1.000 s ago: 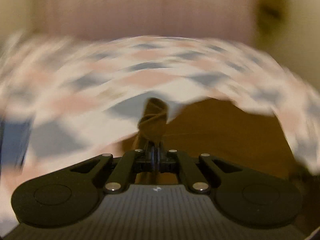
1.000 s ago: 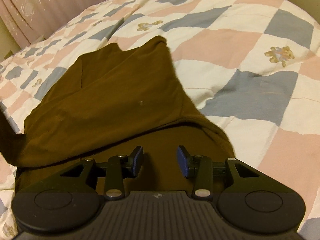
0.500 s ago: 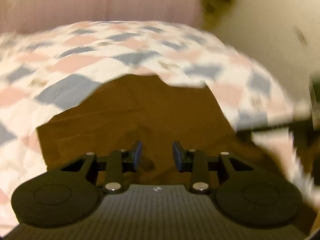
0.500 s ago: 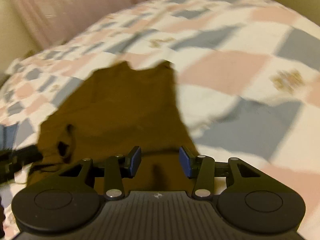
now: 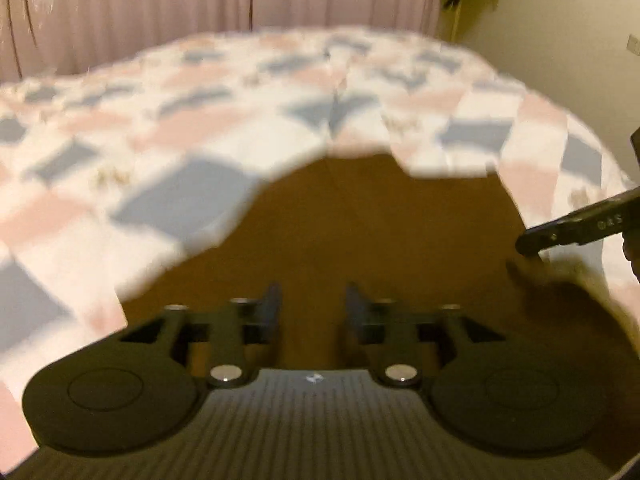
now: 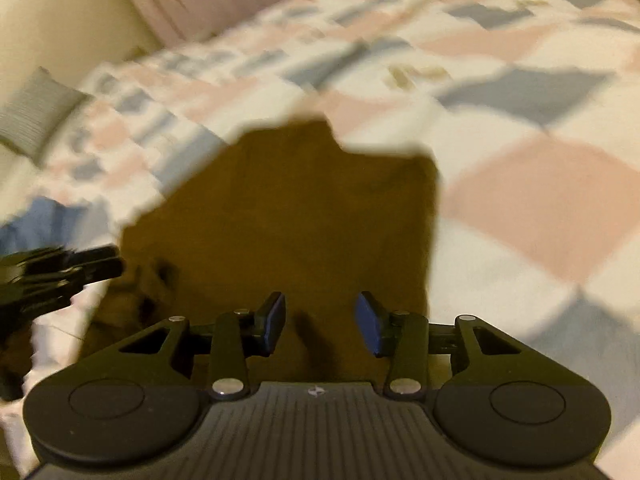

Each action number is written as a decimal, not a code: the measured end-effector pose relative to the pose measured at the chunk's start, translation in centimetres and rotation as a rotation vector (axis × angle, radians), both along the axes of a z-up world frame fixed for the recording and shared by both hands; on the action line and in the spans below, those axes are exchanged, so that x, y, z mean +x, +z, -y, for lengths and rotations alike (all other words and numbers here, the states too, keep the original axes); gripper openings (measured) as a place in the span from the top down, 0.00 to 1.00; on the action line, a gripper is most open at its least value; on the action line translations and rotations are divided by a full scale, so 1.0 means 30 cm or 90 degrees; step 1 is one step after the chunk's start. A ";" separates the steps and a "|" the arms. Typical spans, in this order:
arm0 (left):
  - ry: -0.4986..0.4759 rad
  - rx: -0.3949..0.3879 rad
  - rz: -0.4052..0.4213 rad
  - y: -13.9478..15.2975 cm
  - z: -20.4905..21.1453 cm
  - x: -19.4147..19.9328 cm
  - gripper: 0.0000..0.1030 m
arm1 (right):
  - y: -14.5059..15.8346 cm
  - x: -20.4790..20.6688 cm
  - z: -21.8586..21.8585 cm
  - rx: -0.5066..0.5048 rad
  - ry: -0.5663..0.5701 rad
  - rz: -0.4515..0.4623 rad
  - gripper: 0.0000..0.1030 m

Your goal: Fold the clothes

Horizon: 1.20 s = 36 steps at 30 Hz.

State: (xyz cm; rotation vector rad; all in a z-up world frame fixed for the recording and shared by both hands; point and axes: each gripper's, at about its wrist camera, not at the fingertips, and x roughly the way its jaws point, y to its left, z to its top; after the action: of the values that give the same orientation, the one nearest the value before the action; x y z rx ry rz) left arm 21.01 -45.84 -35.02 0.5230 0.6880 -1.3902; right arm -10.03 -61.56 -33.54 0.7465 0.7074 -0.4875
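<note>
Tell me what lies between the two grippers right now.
Only the brown garment on the checked quilt. The right wrist view shows it between the left gripper and right gripper.

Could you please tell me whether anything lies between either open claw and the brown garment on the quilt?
Nothing visible does: the left claw and right claw both hover open directly over the brown cloth garment.

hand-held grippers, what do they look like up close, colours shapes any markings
Both are black. The left hand-held gripper has a ribbed body with a small white logo, two round side discs, silver pivot screws and dark finger pads. The right hand-held gripper has the same build, with blue pads. Seen from the left wrist view, its side bears pale lettering, too blurred to read.
</note>
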 end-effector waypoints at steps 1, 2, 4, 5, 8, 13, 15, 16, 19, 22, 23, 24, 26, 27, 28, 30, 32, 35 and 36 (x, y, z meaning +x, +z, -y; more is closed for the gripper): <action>-0.001 -0.006 -0.008 0.018 0.038 0.046 0.63 | 0.015 0.021 0.052 0.002 0.005 0.015 0.57; 0.001 -0.001 -0.031 0.018 0.090 0.099 0.64 | 0.028 0.045 0.108 0.004 0.008 0.029 0.56; -0.001 0.032 -0.102 0.000 0.208 0.206 0.64 | 0.025 0.115 0.214 0.021 0.018 0.039 0.54; 0.009 0.051 -0.144 -0.027 0.261 0.254 0.65 | 0.012 0.149 0.269 0.032 0.016 0.038 0.54; 0.039 0.101 -0.262 -0.118 0.396 0.385 0.65 | -0.042 0.243 0.381 0.080 0.021 0.034 0.52; 0.037 0.126 -0.362 -0.226 0.467 0.448 0.56 | -0.149 0.389 0.483 0.123 0.034 -0.015 0.47; 0.033 0.133 -0.397 -0.266 0.489 0.465 0.57 | -0.183 0.422 0.492 0.127 0.039 -0.026 0.48; 0.030 0.137 -0.414 -0.285 0.500 0.473 0.60 | -0.187 0.430 0.489 0.121 0.048 -0.021 0.49; 0.003 0.131 -0.412 -0.304 0.522 0.467 0.90 | -0.165 0.435 0.457 0.067 0.086 -0.009 0.92; -0.080 0.068 -0.250 -0.211 0.473 0.368 0.91 | -0.092 0.394 0.372 -0.047 0.132 0.007 0.93; -0.118 0.035 -0.180 -0.168 0.434 0.319 0.91 | -0.057 0.370 0.322 -0.106 0.155 0.009 0.93; -0.157 0.005 -0.112 -0.130 0.394 0.269 0.91 | -0.022 0.345 0.269 -0.167 0.178 0.010 0.93; -0.234 -0.032 0.012 -0.084 0.305 0.163 0.91 | 0.021 0.304 0.140 -0.296 0.250 -0.015 0.93; -0.268 -0.037 0.061 -0.080 0.264 0.116 0.90 | 0.022 0.284 0.082 -0.335 0.285 -0.031 0.93; -0.298 -0.033 0.098 -0.086 0.226 0.077 0.90 | 0.020 0.265 0.026 -0.369 0.321 -0.046 0.93; -0.345 -0.001 0.150 -0.124 0.161 0.011 0.89 | -0.013 0.235 -0.055 -0.377 0.379 -0.076 0.93; -0.360 0.024 0.171 -0.156 0.116 -0.024 0.88 | -0.057 0.216 -0.118 -0.391 0.413 -0.103 0.93; -0.321 0.012 0.133 -0.117 0.065 -0.011 0.87 | -0.061 0.176 -0.181 -0.419 0.407 -0.104 0.93; -0.308 0.005 0.114 -0.096 0.053 -0.003 0.86 | -0.053 0.165 -0.200 -0.430 0.404 -0.103 0.93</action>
State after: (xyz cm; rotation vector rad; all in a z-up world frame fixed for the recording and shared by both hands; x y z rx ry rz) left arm 20.93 -47.43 -37.91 0.8474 0.4355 -1.7631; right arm -5.08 -55.55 -35.12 -0.1637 0.8191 -0.1738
